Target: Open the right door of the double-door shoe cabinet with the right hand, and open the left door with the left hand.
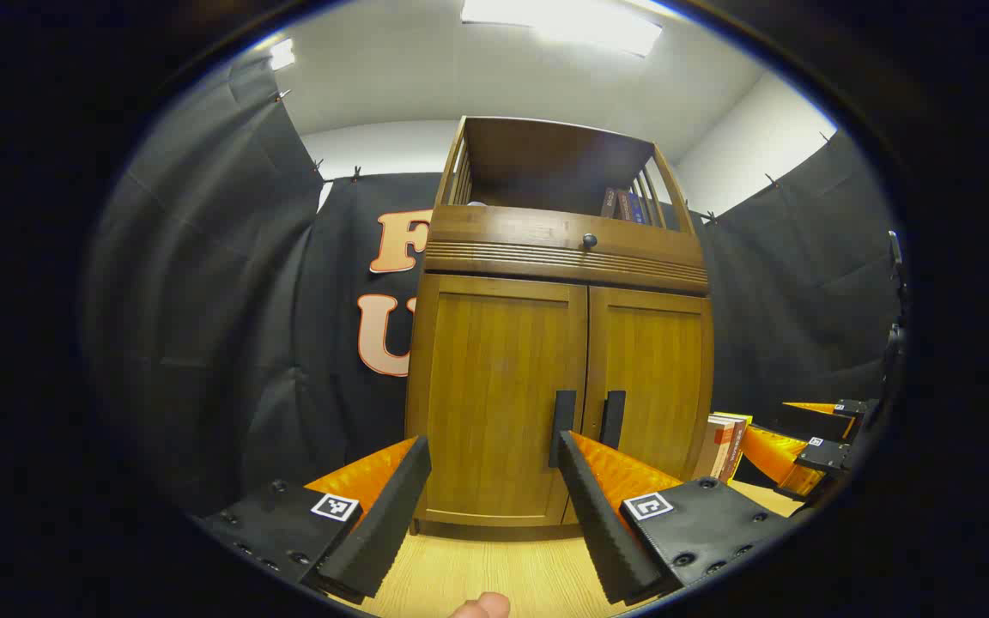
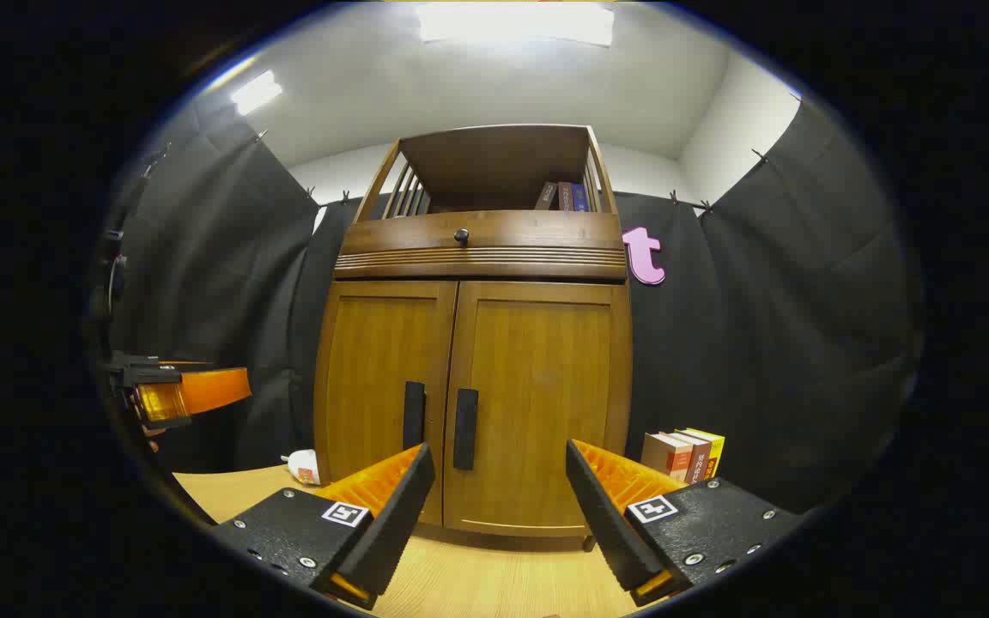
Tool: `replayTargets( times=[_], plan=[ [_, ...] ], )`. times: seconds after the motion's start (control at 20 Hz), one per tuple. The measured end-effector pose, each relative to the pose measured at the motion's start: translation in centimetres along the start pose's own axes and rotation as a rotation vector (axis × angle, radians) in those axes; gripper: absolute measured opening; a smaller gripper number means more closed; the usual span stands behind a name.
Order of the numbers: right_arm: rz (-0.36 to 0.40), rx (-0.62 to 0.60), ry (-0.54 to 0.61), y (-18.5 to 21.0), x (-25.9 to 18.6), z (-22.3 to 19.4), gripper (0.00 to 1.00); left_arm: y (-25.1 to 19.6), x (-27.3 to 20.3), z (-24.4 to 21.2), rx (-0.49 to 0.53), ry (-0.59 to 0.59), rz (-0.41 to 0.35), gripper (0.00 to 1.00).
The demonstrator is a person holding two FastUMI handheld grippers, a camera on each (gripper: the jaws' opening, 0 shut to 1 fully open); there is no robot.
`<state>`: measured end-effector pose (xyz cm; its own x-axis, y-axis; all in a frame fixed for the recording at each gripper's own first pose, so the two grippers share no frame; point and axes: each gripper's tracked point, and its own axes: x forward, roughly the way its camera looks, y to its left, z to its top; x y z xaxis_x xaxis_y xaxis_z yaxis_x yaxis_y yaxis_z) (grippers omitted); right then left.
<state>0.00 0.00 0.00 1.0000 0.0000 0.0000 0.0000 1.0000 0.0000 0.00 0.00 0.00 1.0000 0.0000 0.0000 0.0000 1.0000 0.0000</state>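
Both fingers of the left gripper (image 1: 490, 468) stand wide apart in the left gripper view, holding nothing, short of the shoe cabinet (image 1: 559, 343). At the right edge of that view the right gripper (image 1: 812, 442) shows farther off. In the right gripper view the right gripper (image 2: 499, 476) is likewise spread open and empty before the cabinet, with the left gripper (image 2: 190, 395) at the far left.

Standing on a pale wooden tabletop (image 2: 477, 584) against the black cloth, the cabinet is warm brown wood. Its left door (image 2: 383, 386) and right door (image 2: 537, 395) are both closed, each with a dark upright handle beside the centre seam. Above them runs a ribbed band with a small dark knob (image 2: 461, 235), then an open shelf with slatted sides holding a few books (image 2: 565, 197). More books (image 2: 683, 455) stand upright just right of the cabinet; their spine lettering is too small to read. A small white container (image 2: 301, 468) lies at the cabinet's left foot
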Motion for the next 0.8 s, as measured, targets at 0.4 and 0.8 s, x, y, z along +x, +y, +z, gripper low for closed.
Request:
replayTargets(
  times=[0.4,0.8],
  plan=[
    [0.002,0.040,0.012,-0.4,0.1,-0.1,0.94,-0.7,0.1,-0.1,0.016,0.004,-0.001,0.96],
    [-0.006,0.049,0.006,-1.1,-0.2,0.1,0.94,-1.1,0.3,-0.6,0.024,0.012,-0.006,0.94]
  ],
)
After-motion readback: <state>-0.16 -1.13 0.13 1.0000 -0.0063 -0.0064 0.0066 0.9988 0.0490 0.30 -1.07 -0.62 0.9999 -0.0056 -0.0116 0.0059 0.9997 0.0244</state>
